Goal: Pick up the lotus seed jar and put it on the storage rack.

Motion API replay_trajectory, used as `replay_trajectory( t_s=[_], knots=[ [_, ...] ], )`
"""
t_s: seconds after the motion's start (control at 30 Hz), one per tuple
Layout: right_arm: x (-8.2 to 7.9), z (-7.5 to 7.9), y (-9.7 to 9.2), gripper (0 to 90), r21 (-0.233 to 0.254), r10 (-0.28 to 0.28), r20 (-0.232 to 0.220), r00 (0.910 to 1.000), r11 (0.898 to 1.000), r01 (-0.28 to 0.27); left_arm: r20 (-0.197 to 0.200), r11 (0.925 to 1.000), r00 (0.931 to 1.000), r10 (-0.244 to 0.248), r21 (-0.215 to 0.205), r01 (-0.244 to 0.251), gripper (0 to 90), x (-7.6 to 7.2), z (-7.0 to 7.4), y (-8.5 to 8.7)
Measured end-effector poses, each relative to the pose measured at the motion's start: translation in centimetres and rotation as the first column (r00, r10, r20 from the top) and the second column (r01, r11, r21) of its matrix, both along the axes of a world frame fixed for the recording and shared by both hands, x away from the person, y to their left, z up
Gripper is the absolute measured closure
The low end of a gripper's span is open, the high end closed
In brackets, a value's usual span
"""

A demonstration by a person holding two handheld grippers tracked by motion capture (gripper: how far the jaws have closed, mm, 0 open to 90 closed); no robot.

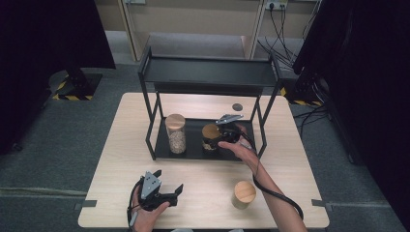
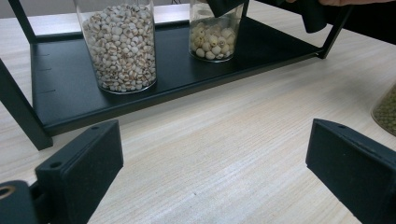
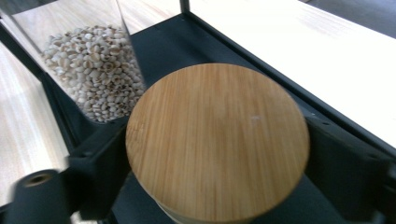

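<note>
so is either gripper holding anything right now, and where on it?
The left gripper is open over bare table, holding nothing. The right gripper has its jaws either side of the short jar at its wooden lid; whether they press cannot be told.

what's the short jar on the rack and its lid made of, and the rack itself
Short jar: clear and glossy, its pale seeds showing through, so likely glass, possibly clear plastic. Its lid: light wood with fine straight grain, probably bamboo, matte. Rack: thin black frame and flat tray, seemingly matte painted metal.

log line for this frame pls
right gripper: jaws around short jar at its bamboo lid, grip unclear | jar on rack's lower shelf | left gripper: open, empty, over table
</note>
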State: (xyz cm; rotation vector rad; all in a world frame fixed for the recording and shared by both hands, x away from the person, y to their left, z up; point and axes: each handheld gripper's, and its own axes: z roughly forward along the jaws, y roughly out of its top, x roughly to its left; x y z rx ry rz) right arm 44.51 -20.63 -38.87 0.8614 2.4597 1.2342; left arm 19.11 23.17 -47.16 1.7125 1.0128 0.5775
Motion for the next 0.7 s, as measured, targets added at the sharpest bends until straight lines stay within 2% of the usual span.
replay_trajectory(
  t_s=[0.23,0.37,0.7],
  knots=[
    [-0.9,0.6,-0.2,4.2,0.013,-0.003,0.022,0.9997,1.000,0.003,0.000,1.0000,1.0000,-0.001,0.001,0.001,3.4,0.0,0.0,0.0],
    [-1.4,0.8,-0.4,3.9,0.015,-0.002,0.035,0.9994,1.000,0.001,0.001,1.0000,1.0000,-0.001,0.000,0.001,3.5,0.0,0.0,0.0],
    [-2.7,1.4,-1.6,3.5,0.064,0.017,0.063,0.9979,0.998,-0.021,0.001,1.0000,1.0000,0.001,0.001,-0.001,3.5,0.0,0.0,-0.1]
  ],
)
